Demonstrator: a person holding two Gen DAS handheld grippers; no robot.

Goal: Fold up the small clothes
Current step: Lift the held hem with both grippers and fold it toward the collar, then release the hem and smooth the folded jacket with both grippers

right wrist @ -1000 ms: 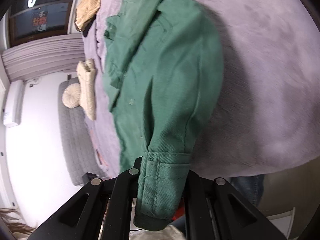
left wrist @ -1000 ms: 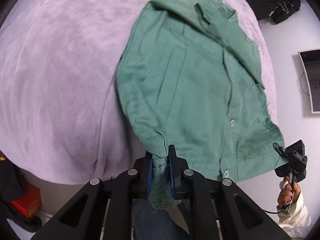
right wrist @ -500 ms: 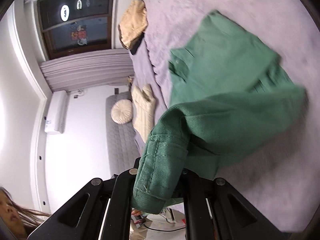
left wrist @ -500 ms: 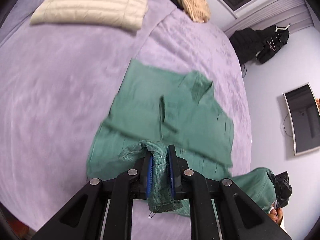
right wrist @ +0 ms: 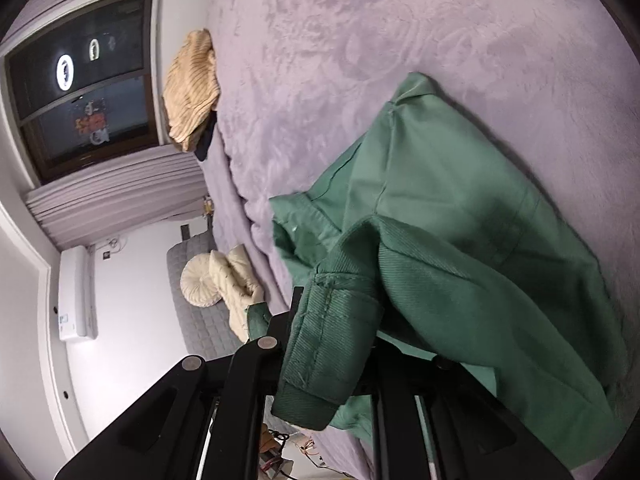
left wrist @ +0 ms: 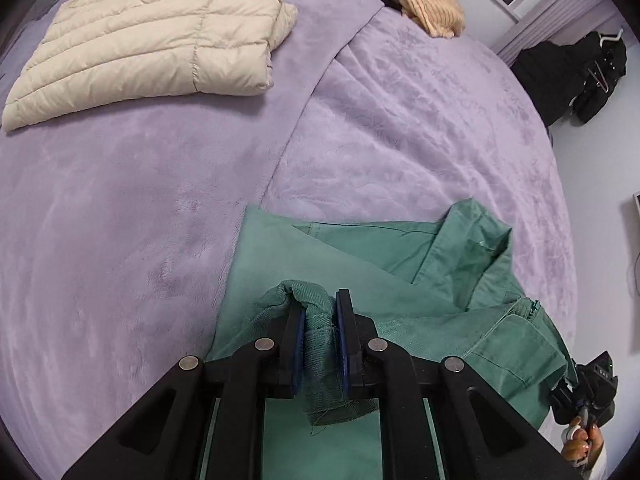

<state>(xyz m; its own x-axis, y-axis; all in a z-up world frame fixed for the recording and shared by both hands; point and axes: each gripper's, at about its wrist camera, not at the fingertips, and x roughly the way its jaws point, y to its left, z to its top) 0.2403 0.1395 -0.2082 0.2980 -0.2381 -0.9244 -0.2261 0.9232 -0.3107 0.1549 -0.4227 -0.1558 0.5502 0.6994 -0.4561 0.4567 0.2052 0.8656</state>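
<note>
Here the downward-tilted left gripper (left wrist: 319, 322) and right gripper (right wrist: 336, 320) each clamp a cuff of the green cotton jacket (left wrist: 400, 280) over the lilac plush blanket (left wrist: 120, 220), the right jaws having just eased slightly wider.

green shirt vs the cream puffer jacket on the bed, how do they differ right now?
The green shirt is mid-fold, bunched and partly lifted; the cream puffer jacket is already folded into a flat rectangle. The shirt's two cuffs are pinched in the left tongs and right tongs; nothing touches the jacket. The shirt is thin woven cloth, the jacket quilted and puffy. Both lie on the purple blanket.
</note>
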